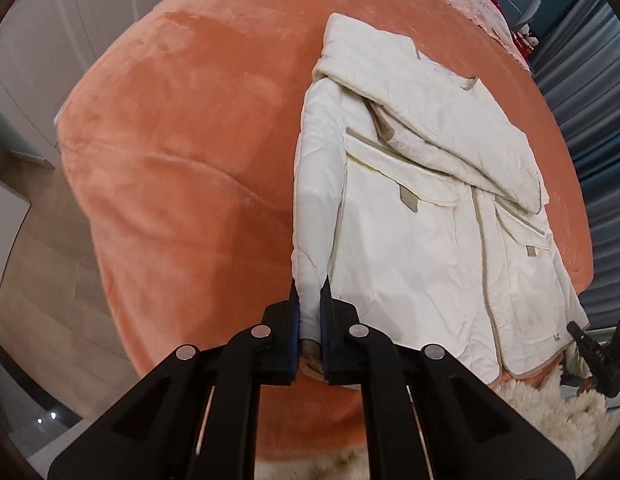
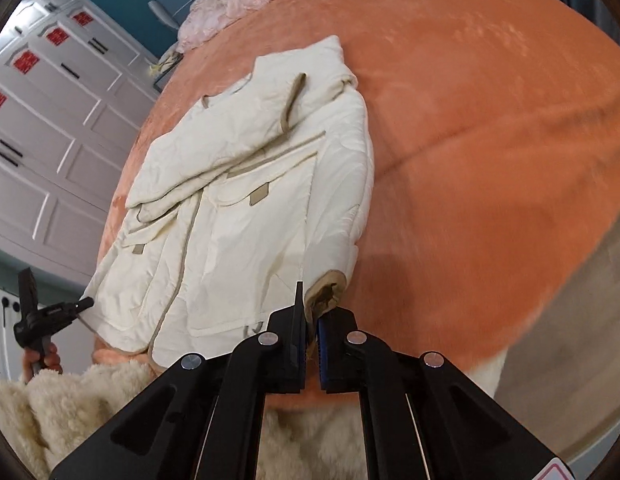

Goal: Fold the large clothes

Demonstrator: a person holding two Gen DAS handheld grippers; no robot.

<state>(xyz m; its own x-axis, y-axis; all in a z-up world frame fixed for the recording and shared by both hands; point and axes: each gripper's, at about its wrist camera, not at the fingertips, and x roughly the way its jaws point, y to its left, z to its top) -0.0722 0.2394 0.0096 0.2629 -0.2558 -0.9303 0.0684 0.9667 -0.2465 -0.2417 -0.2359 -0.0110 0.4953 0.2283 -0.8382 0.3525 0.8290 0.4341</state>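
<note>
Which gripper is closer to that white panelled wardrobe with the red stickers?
Left. The left gripper is at the cream quilted jacket's edge facing the white wardrobe; the right gripper is at the opposite edge, by the tan cuff.

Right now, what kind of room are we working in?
Most likely a bedroom: the cream jacket lies on a bed with an orange plush blanket, beside white panelled wardrobe doors.

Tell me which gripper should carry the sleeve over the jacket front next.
Left, probably: the left gripper is shut deep on the sleeve, jacket directly alongside. The right gripper pinches only the edge of the tan cuff.
</note>
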